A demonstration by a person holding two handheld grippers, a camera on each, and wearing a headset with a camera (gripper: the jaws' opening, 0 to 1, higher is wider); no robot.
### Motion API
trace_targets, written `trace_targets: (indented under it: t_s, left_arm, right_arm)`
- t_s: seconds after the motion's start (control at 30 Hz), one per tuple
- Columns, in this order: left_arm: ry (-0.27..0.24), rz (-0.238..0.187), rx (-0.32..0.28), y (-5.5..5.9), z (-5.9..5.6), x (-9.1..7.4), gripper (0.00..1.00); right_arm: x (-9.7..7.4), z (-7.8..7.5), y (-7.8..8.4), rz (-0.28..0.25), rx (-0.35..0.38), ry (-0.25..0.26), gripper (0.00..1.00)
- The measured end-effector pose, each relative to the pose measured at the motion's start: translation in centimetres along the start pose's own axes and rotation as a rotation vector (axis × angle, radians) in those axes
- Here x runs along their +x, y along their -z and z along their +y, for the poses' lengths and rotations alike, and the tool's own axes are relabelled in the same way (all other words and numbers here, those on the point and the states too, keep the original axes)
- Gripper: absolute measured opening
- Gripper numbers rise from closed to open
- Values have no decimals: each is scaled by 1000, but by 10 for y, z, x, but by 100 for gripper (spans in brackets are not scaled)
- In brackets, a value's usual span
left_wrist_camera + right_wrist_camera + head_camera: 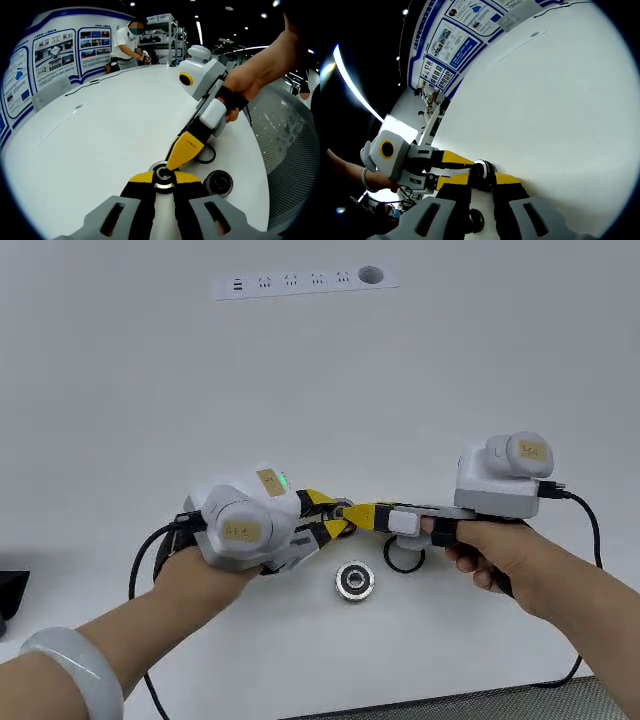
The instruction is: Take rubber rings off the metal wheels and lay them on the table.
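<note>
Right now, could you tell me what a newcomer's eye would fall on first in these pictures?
The left gripper and right gripper meet nose to nose at the middle of the white table, both clamped on one metal wheel. Nearer the person a second wheel lies flat, with a loose black rubber ring beside it.

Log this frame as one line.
left gripper: shut on wheel | right gripper: at same wheel, grip unclear | ring: loose on table | second wheel: on table
</note>
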State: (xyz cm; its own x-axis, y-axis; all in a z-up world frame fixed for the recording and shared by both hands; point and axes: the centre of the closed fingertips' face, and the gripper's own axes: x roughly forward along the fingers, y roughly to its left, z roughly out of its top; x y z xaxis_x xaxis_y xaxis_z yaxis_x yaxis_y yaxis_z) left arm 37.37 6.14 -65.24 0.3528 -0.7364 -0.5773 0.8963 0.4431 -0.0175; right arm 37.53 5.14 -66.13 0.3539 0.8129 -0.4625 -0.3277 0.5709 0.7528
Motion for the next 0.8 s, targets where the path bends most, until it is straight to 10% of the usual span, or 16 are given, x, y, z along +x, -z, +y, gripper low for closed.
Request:
trace_targets:
  t_s: [0.8]
  left_arm:
    - [-1, 1, -1, 0, 0, 0, 13]
  right_arm:
    - [-7, 6, 0, -18, -12, 2, 14]
